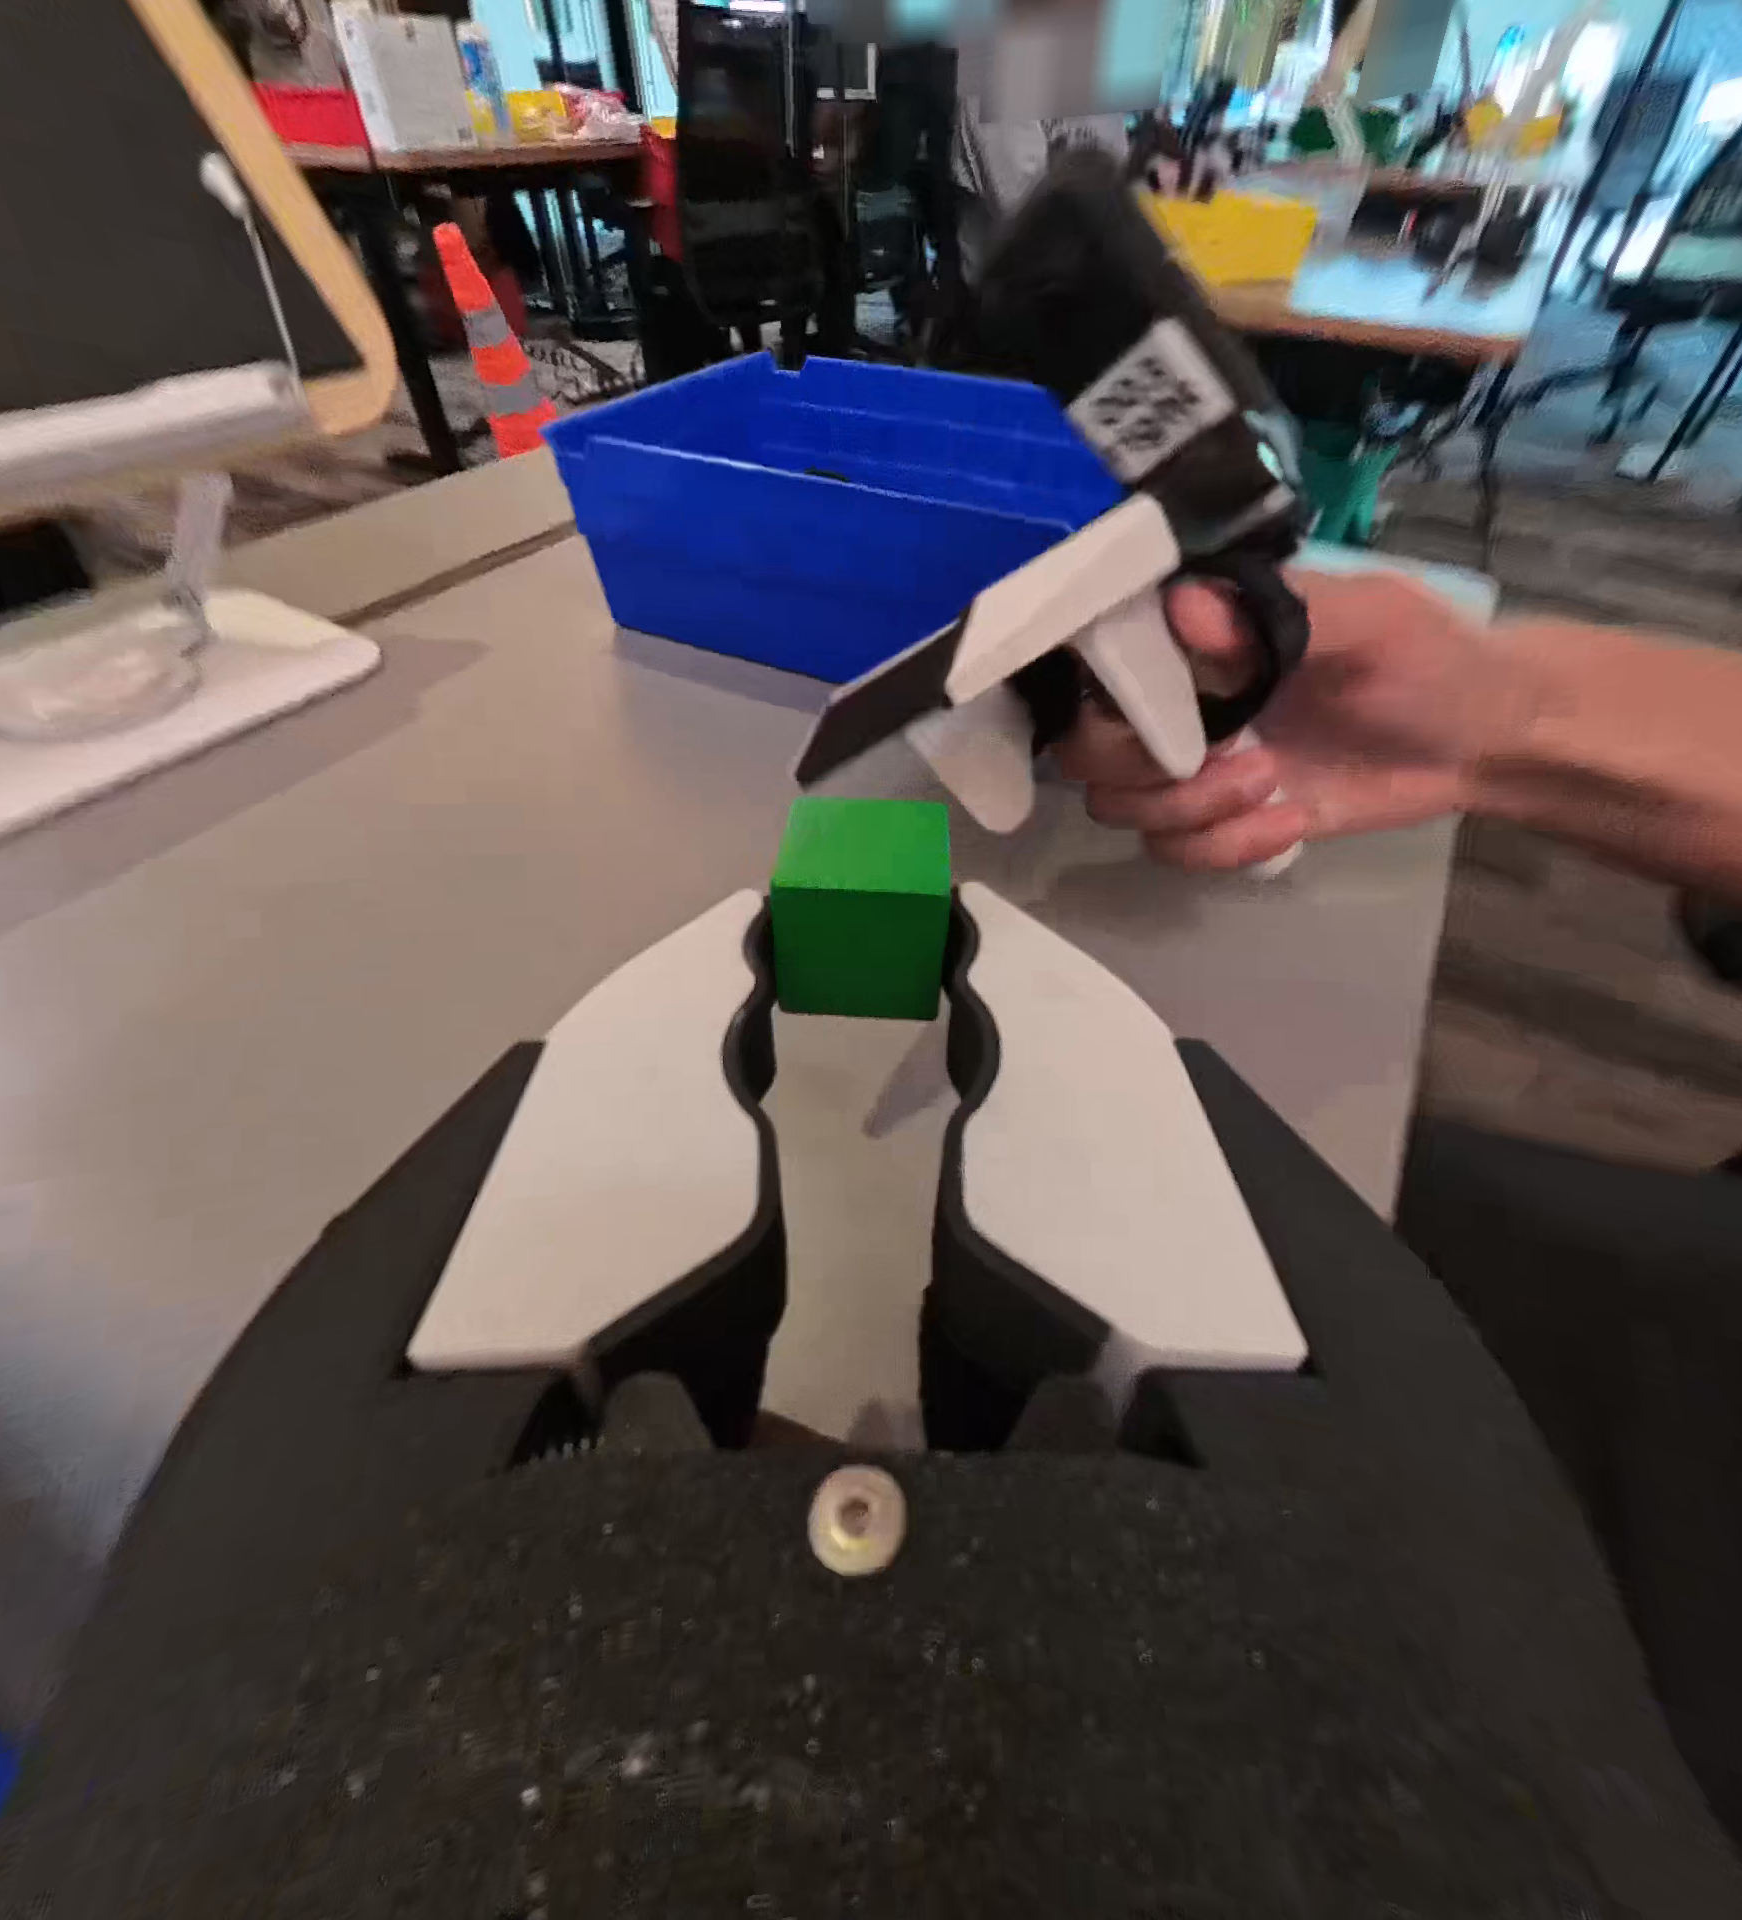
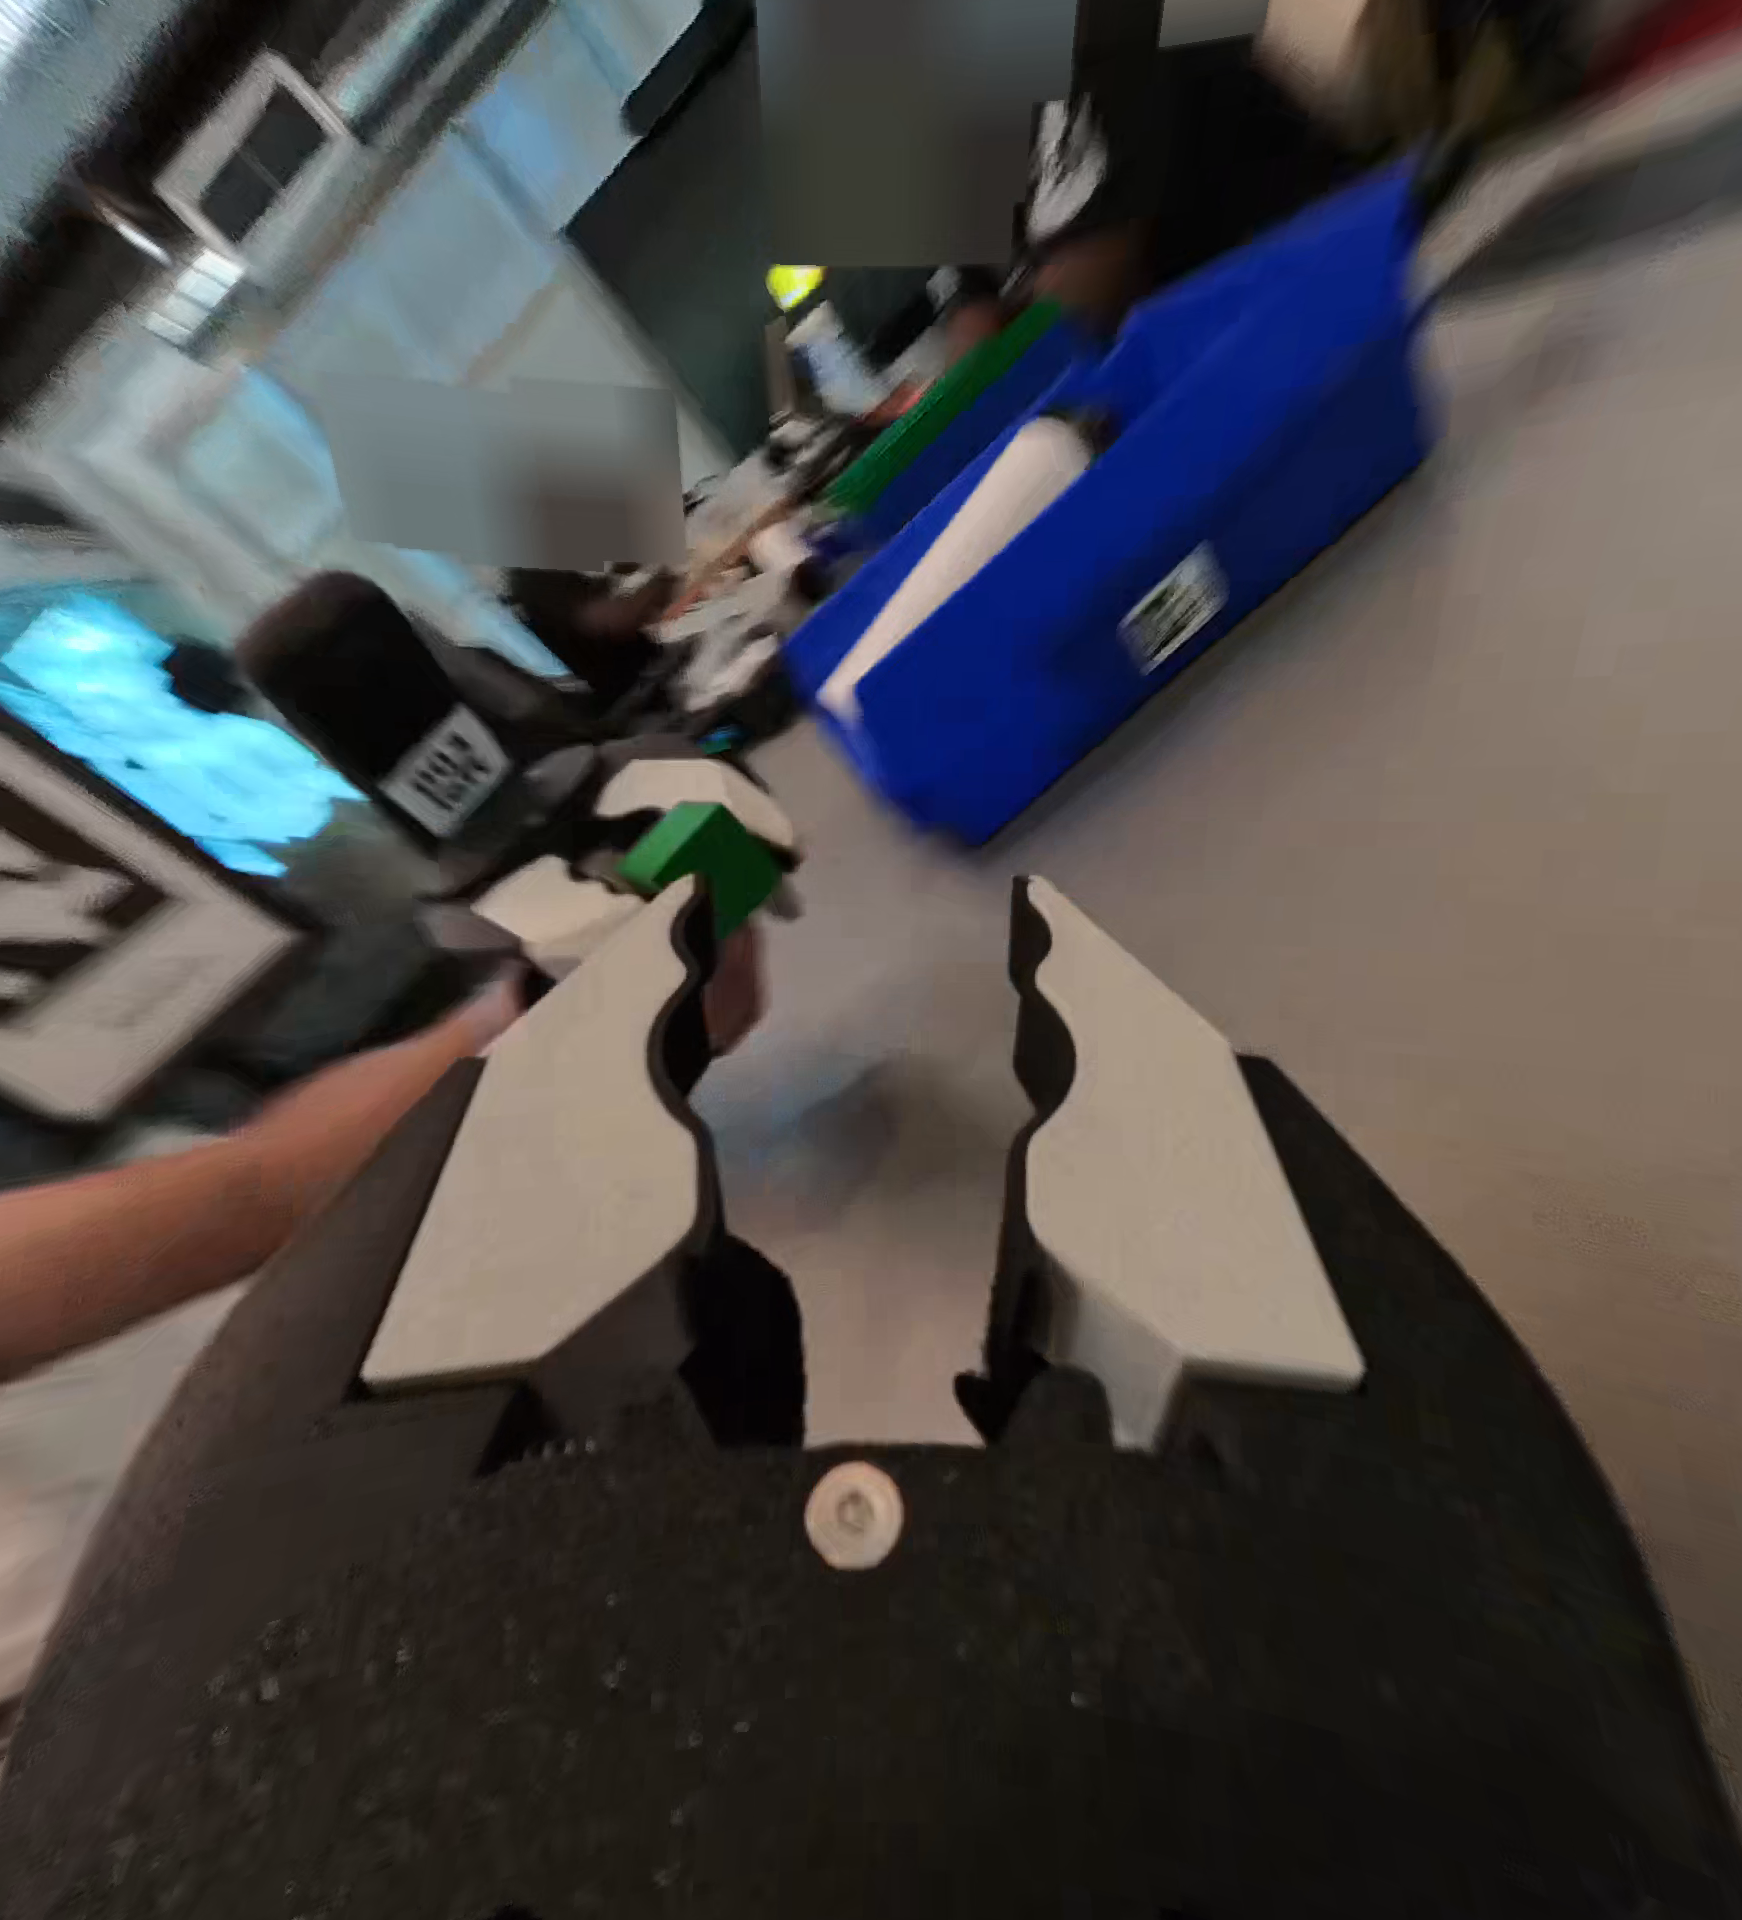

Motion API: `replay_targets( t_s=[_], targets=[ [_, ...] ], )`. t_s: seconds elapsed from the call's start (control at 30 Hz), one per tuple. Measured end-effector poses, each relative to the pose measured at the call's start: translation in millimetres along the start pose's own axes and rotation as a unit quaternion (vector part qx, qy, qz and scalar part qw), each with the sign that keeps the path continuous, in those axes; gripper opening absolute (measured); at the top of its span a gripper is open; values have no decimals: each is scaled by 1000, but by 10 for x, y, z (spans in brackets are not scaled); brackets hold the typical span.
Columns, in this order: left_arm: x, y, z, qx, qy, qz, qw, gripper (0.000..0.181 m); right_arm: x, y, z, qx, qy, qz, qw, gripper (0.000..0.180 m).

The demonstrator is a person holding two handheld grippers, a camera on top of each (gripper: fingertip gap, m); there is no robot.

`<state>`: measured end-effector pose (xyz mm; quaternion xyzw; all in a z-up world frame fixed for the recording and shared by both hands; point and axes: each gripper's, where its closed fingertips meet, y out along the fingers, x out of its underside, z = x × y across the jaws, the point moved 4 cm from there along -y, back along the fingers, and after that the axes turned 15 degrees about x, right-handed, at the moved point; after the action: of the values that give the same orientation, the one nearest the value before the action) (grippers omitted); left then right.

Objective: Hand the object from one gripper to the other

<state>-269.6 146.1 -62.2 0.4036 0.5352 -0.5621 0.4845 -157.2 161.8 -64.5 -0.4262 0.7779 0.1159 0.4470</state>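
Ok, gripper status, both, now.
Left gripper: shut on the green cube, held at its fingertips.
Right gripper: open, holding nothing, close to the cube.

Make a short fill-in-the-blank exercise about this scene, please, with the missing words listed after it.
1. The left gripper holds a cube of ____ colour between its fingers.
2. The fingers of the right gripper are ____, with nothing between them.
3. Behind the cube, on the grey table, stands a bin of ____ colour.
4. The right gripper is held by a person's ____.

Missing words: green; open; blue; hand
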Motion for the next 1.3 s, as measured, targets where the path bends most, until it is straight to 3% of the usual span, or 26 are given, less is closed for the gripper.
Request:
replay_targets(
  t_s=[0.07,0.2,0.27,0.33,0.4,0.53,0.6,0.7,0.8,0.87,1.07,1.13,1.3],
  targets=[
    [-62,-88,-72,11,-85,56,995,28,-44,-26,-89,62,-166,70,982,57],
    [-160,-193,-58,97,-205,132,965,28,184,45,-395,112,-398,123,902,57],
    [-144,-160,67,195,-259,112,939,28,242,72,-544,141,-468,158,858,55],
    [-42,-135,209,298,-331,65,893,28,314,81,-693,138,-529,169,820,46],
    [55,-151,246,348,-361,51,864,28,402,116,-762,123,-549,153,812,45],
    [175,-132,256,385,-380,26,841,28,445,140,-854,91,-545,149,820,45],
    [151,-125,276,402,-376,26,835,28,500,166,-847,72,-545,134,825,32],
    [165,-104,232,400,-379,25,834,28,508,194,-790,67,-543,133,827,29],
    [249,-53,115,358,-369,11,858,28,516,262,-643,84,-549,95,826,28],
    [269,-25,-31,291,-341,9,894,34,479,302,-505,144,-579,85,798,28],
    [173,-34,-310,94,-217,27,971,40,342,244,-192,353,-744,55,565,28],
    [181,-11,-312,33,-153,-8,988,39,319,239,-188,382,-767,53,513,28],
    [96,70,-175,-18,-56,-31,998,40,321,293,-302,394,-766,56,504,27]
  ],
)
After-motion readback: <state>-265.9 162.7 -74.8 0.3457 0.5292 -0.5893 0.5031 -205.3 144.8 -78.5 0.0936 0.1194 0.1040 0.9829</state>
